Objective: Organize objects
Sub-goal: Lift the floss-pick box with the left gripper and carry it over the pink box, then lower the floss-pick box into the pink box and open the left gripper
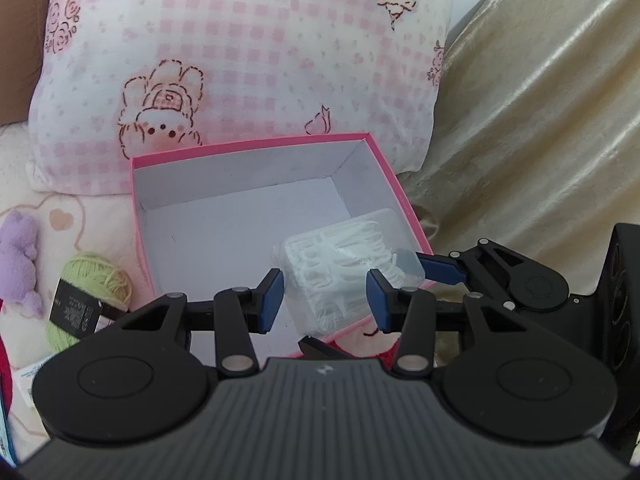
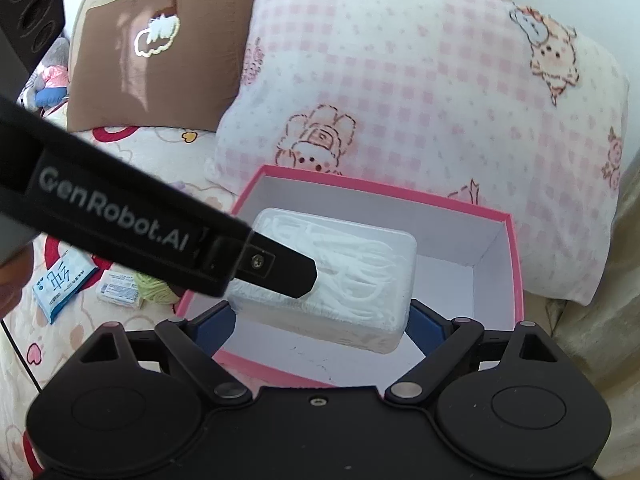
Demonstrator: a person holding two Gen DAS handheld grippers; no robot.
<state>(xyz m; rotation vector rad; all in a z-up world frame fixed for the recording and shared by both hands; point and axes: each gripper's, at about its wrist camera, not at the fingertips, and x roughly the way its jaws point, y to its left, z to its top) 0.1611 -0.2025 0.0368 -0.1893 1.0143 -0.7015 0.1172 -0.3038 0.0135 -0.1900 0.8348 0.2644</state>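
Observation:
A clear plastic box of white floss picks (image 2: 360,276) hangs over the open pink box (image 2: 516,280), which has a white inside. My right gripper (image 2: 320,326) is shut on the clear box, a blue pad against each end. In the left wrist view the same clear box (image 1: 352,256) shows low in the pink box's (image 1: 248,146) right corner, with one right gripper pad (image 1: 440,270) beside it. My left gripper (image 1: 326,302) hovers just above the clear box, its jaws narrowly apart with nothing pressed between them. One of its fingers (image 2: 280,268) crosses over the clear box's top.
A pink checked pillow (image 1: 260,40) lies behind the pink box, a brown pillow (image 2: 160,48) further left. Green yarn (image 1: 92,276), a purple plush (image 1: 20,252) and paper packets (image 2: 64,284) lie left on the bedding. Gold fabric (image 1: 540,120) hangs on the right.

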